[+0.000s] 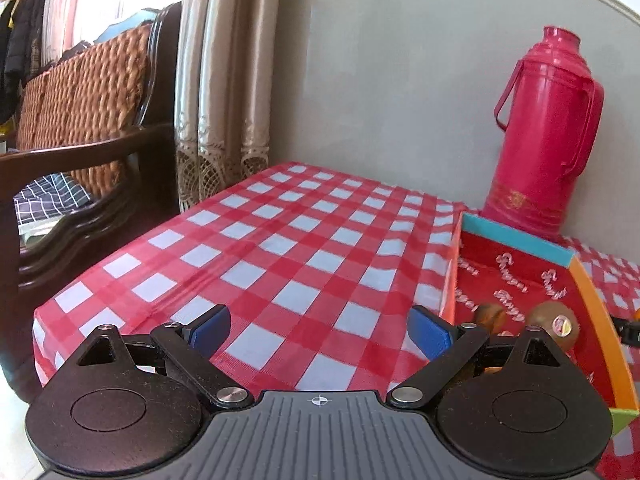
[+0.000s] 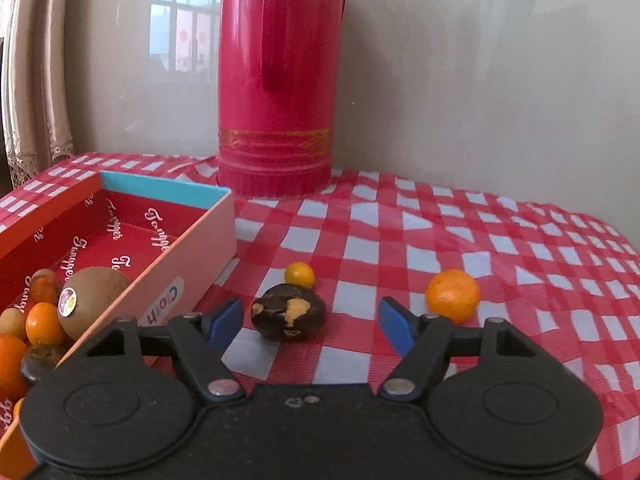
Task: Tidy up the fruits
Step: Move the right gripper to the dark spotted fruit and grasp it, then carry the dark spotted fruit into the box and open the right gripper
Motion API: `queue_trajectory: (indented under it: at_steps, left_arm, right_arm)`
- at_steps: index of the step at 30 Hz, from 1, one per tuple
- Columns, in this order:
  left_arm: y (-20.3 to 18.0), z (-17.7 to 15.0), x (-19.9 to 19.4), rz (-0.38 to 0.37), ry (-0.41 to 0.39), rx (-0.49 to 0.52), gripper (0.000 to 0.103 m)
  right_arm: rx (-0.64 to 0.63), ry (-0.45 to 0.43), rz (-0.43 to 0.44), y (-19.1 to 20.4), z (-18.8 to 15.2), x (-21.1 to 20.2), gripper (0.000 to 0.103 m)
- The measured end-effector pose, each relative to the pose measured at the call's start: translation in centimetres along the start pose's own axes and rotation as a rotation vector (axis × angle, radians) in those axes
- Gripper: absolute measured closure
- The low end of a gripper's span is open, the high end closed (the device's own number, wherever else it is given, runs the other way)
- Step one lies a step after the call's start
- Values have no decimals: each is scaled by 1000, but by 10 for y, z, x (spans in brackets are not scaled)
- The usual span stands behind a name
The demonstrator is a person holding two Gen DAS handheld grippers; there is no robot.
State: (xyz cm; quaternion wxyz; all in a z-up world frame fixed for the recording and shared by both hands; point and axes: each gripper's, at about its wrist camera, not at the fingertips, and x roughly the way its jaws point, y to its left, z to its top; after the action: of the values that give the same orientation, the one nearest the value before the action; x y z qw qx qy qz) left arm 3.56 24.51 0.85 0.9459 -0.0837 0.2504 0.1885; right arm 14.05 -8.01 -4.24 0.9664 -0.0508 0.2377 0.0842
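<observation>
The right gripper [image 2: 311, 320], jaws spread, frames a small dark fruit [image 2: 288, 316] with peeling skin, probably light and bruisable, best pinched across its middle.

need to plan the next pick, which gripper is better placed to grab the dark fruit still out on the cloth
Right. The dark fruit lies just ahead of the right gripper, between its open jaws. The left gripper faces bare checked cloth beside the box, with no loose fruit ahead.

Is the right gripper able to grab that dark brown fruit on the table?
Probably yes. The dark fruit lies on the cloth just ahead of the right gripper, in line with its open jaws, and nothing stands between them. The small yellow fruit sits behind it.
</observation>
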Motion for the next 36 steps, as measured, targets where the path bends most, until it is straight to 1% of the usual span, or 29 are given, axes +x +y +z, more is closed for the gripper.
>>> queue_trajectory:
  at_steps: [2,3,4,5,6,7,10,15,19,22,27,30,36]
  left_arm:
    - [2,-1,1,3,3,4,9]
    - [3,-1,2,3,6,4,9]
    - [3,-1,2,5,7,3,9]
    - [3,-2,2,4,11,6,9]
    - [4,-2,3,5,13,8,9]
    - [4,-3,3,5,15,10,9]
    - [5,-3,2,2,17,9,9]
    - [6,-2,1,-2,17,0,9]
    - [7,-2,-2,-1,14,0,9]
    - [10,-3,-3,3,16,-3,9]
    - [17,-3,-3,10,16,-20,9]
    - [17,-3,-3,11,16,-16,9]
    - [14,-5,-3,10,22,-1,9]
  right_arm:
    - [-2,14,1,3,0,4,37]
    - [-2,22,4,5,-1,8,39]
    - [-1,28,9,6,-1,10,43]
    - [1,37,10,8,-1,13,48]
    - [0,53,16,10,-1,16,65]
    - [0,68,17,12,-2,19,67]
    - [6,60,30,15,0,14,67]
    - [-21,13,21,23,5,-7,67]
    - [-4,-15,29,22,10,-22,68]
    - [-18,-60,43,28,14,-36,67]
    - [-73,-130,101,46,18,-53,67]
    - [-112,-138,132,61,19,-57,67]
    - [-140,-133,188,84,17,-59,67]
